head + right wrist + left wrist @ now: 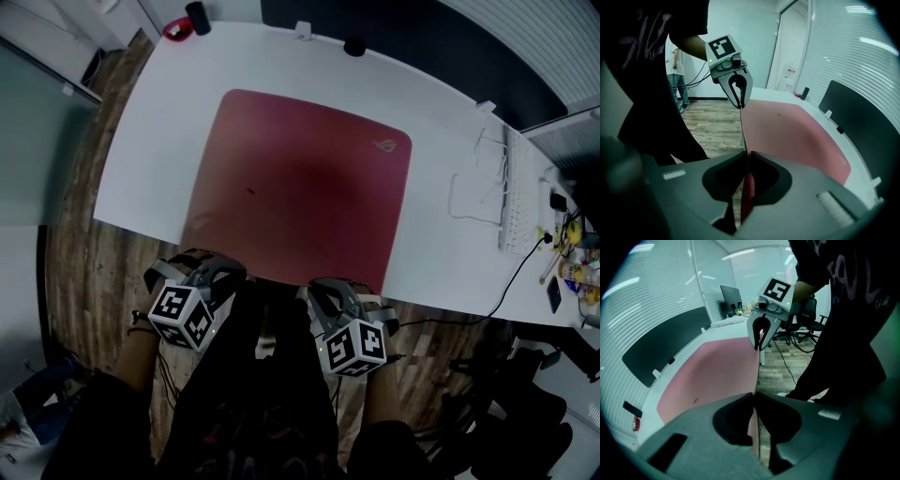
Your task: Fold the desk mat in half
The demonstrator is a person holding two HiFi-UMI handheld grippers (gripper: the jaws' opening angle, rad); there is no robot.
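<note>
Grasp step looks done. Left gripper (753,397) and right gripper (746,157) are each pinched tight on the near edge of the mat (300,178), one near each corner. The mat is dark red with a logo at far right and lies flat on the white table (169,122). Next: lift the near edge and carry it to the far edge, ends level.

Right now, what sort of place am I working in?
Most likely an office: a long white desk bearing a red desk mat, a monitor at one end, and swivel chairs nearby.
</note>
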